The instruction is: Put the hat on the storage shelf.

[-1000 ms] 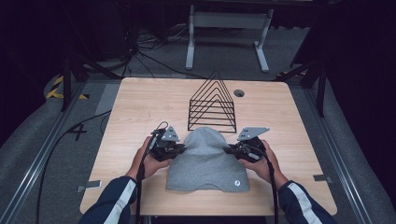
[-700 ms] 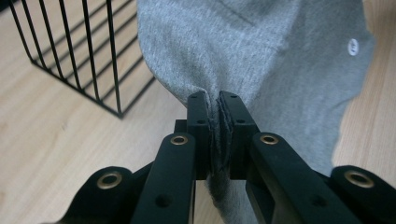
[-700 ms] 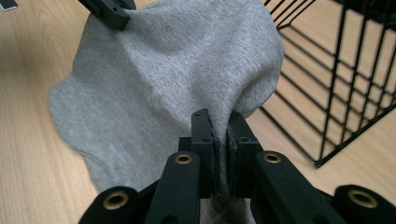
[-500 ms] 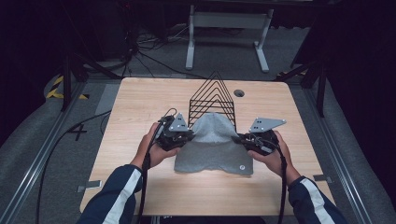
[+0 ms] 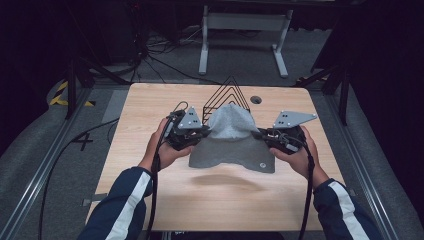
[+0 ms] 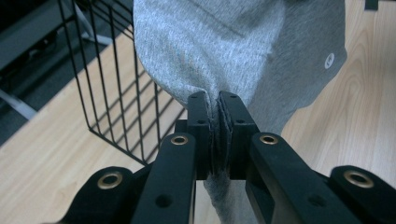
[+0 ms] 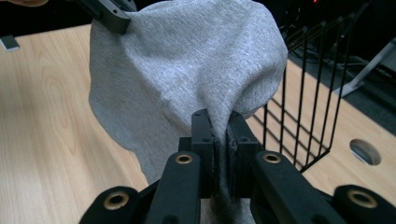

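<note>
We see the left gripper (image 5: 199,134) and right gripper (image 5: 264,136) each clamped on the grey garment (image 5: 231,140) stretched between them.

The cloth (image 5: 231,142) pinched between the black fingers (image 6: 201,116) of the left gripper (image 6: 212,100) is heather grey, finely flecked, with a small round white mark (image 6: 329,59) on the side away from those fingers. The right gripper (image 7: 219,119) is black too, with brass-coloured rivets. Beyond the fingers, the wire rack (image 5: 225,95) is black and the table (image 5: 150,110) pale wood with a streaky grain
</note>
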{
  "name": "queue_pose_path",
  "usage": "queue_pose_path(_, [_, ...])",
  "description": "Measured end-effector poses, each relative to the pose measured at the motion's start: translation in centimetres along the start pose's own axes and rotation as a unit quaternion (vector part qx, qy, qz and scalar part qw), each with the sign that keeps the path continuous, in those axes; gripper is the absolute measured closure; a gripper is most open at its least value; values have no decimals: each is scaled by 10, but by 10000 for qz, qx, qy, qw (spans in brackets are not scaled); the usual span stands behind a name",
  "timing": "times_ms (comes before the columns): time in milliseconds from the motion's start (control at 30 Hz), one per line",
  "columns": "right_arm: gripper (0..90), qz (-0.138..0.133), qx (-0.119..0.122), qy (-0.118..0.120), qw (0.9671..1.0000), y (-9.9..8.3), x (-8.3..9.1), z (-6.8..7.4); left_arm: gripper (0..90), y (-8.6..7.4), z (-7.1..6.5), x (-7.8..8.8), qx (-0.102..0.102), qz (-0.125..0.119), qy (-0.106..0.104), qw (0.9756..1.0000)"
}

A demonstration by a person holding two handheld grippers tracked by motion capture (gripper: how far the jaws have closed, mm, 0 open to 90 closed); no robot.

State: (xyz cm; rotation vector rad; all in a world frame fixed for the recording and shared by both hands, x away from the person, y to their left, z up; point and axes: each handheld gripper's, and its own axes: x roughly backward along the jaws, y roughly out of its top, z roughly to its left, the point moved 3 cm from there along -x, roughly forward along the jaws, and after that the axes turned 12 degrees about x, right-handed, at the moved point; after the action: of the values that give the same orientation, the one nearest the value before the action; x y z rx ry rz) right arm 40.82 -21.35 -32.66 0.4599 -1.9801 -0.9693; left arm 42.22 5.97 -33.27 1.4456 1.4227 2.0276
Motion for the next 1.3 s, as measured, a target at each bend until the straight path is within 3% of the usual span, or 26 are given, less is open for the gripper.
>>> queue_pose_path(400, [845, -373, 38, -249, 9990, 39, 26, -24, 842, 40, 11, 21, -101, -349, 131, 9993])
queue_pose_path(700, [845, -596, 78, -564, 9966, 71, 42, -52, 842, 84, 29, 37, -203, -605, 362, 9973])
queue_pose_path(767, [846, -641, 94, -637, 9959, 78, 45, -60, 842, 92, 34, 39, -139, -679, 370, 9969])
queue_pose_path(1000, [846, -721, 40, -856, 9937, 93, 39, -87, 842, 116, 53, 37, -137, -704, 535, 9960])
queue_pose_path(1300, [847, -743, -58, -989, 9923, 105, 24, -115, 843, 133, 79, 28, -37, -701, 687, 9952])
